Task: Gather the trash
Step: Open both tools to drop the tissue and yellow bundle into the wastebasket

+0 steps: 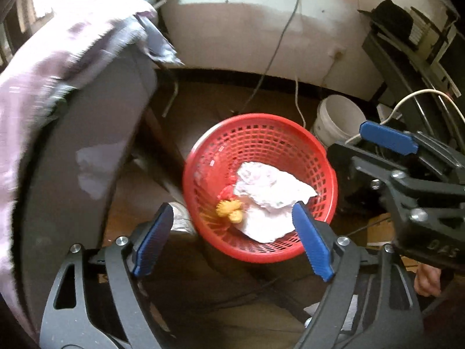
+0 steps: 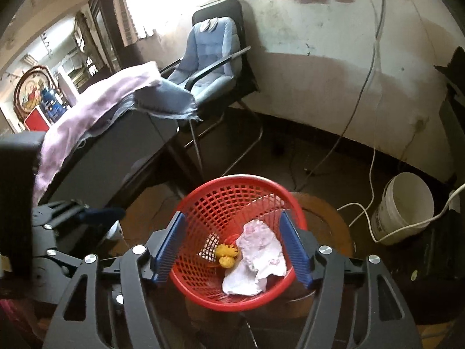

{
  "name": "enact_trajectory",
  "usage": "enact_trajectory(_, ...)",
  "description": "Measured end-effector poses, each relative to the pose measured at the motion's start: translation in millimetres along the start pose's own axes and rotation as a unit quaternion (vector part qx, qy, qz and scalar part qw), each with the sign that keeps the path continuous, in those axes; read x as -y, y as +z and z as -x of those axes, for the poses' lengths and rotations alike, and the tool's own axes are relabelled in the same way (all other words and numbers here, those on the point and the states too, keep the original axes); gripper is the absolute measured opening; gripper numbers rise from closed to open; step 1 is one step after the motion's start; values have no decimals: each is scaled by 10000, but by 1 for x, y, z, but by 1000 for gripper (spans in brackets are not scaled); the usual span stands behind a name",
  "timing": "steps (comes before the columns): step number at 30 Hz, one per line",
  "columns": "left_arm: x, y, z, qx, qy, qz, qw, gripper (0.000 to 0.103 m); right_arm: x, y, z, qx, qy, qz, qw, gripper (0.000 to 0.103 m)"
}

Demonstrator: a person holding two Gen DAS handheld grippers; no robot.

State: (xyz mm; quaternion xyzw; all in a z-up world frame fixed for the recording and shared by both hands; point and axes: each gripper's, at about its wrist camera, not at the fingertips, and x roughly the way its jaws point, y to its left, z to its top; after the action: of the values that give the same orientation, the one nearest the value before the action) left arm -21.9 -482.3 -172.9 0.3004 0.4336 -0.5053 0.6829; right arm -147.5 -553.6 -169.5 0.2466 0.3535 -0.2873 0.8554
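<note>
A red mesh basket (image 1: 261, 117) (image 2: 241, 179) stands on the floor below both grippers. In it lie crumpled white paper (image 1: 270, 183) (image 2: 261, 244) and a small yellow scrap (image 1: 229, 210) (image 2: 226, 254). My left gripper (image 1: 232, 206) hangs open over the basket with nothing between its blue pads. My right gripper (image 2: 232, 215) is open too, its pads astride the basket's rim as seen from above, and holds nothing. In the left wrist view one blue pad (image 1: 386, 139) of the right gripper shows at the right, above the basket's edge.
A grey table draped with pink cloth (image 1: 58, 58) (image 2: 96, 107) stands to the left. A padded chair (image 2: 215, 46) is behind it. A white bucket (image 1: 340, 119) (image 2: 404, 206) and loose cables (image 2: 360, 212) lie to the right, by the wall. A person's hand (image 1: 427, 282) shows at lower right.
</note>
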Motion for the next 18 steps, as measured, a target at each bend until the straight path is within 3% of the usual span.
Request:
enact_trajectory(6,-6,-2,34,401,245,113,9988,84,-13,6,20,148,-124,166,9997,80)
enact_trajectory(18,-29,-22,115,1163,527,439,9908,87,-58,17,81,785,-144,702,9943,86)
